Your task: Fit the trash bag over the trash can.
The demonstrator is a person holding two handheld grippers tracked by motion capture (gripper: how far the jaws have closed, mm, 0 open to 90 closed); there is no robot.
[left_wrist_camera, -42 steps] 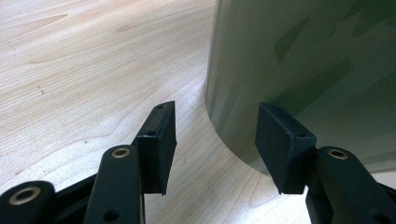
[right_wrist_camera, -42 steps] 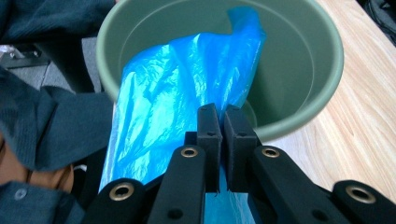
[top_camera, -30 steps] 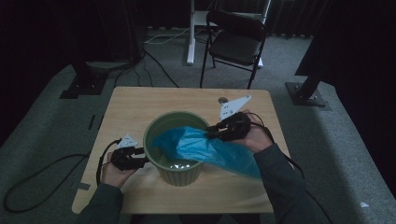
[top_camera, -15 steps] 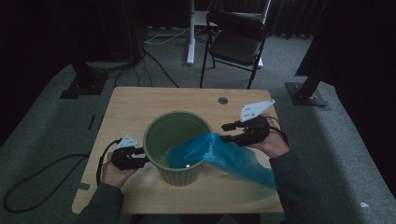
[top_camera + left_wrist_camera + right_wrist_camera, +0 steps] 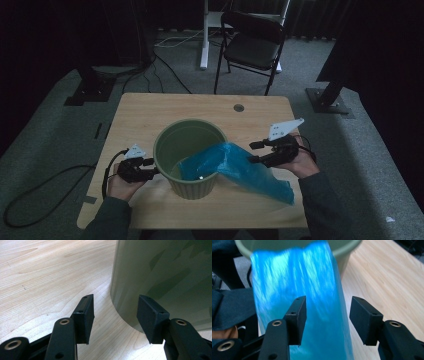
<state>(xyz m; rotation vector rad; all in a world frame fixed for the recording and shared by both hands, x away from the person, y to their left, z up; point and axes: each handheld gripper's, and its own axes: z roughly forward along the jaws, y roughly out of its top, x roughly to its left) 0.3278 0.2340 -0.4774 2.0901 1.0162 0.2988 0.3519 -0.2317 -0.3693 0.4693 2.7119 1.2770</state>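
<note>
Lining step under way: blue plastic bag [image 5: 235, 170] is draping over the near-right rim of the green bin [image 5: 189, 157] on the table [image 5: 145, 115], one end hanging inside, the rest trailing outside. Right gripper [image 5: 256, 152], jaws just opening wide, is gripping nothing, bag lying under them. Left gripper [image 5: 154, 172] is standing open beside the bin's wall. Next, probably: regrasp the bag's edge and spread it around the rim.

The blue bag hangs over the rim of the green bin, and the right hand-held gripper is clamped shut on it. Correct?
Not quite. The blue bag does hang over the rim of the green bin, but the right hand-held gripper is open: its jaws have just been opening and stand apart above the bag without pressing it, as the right gripper view shows.
</note>
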